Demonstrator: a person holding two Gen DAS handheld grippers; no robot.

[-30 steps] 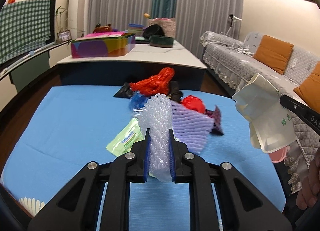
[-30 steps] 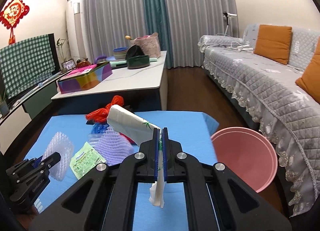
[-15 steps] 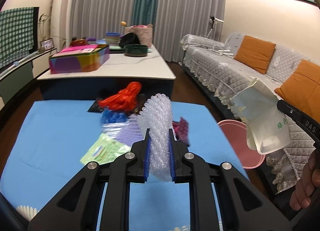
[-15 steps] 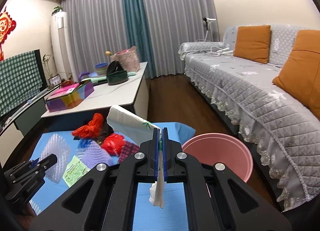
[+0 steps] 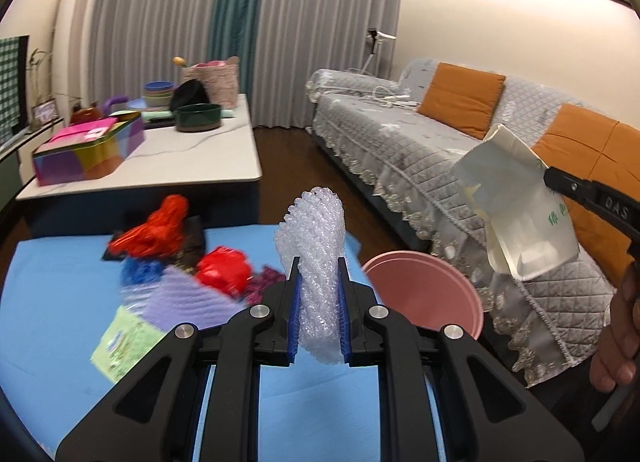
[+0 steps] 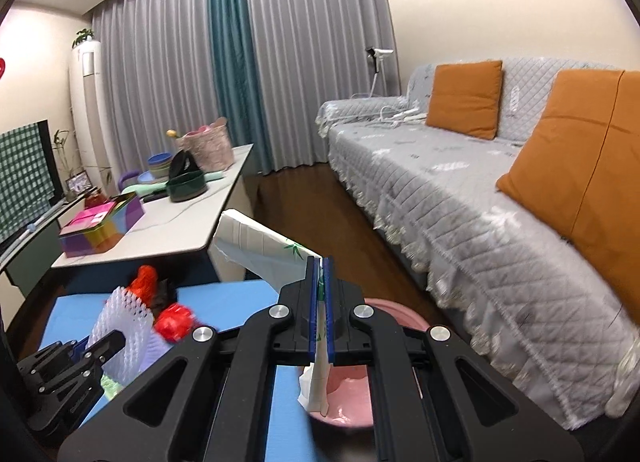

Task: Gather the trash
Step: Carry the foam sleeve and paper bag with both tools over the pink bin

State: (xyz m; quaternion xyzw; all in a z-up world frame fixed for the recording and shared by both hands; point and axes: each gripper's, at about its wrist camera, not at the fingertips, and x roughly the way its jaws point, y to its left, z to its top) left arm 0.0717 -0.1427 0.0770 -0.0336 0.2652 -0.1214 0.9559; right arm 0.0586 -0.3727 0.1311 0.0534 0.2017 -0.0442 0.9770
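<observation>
Standing upright between blue pads, the clear bubble wrap [image 5: 318,262] is rolled and knobbly, pinched by the left gripper [image 5: 319,318] above the blue table [image 5: 52,302]. The right gripper [image 6: 319,310] is clamped on a crumpled white paper carton [image 6: 260,248] over the pink basin [image 6: 352,394]. Remaining trash pile [image 5: 192,262] sits mid-table, blurred.

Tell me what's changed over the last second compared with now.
Both grippers swung right, off the trash pile toward the pink basin. The right gripper now hangs over it. Unchanged: left gripper clamps the bubble wrap, right clamps the paper carton; nothing released.
</observation>
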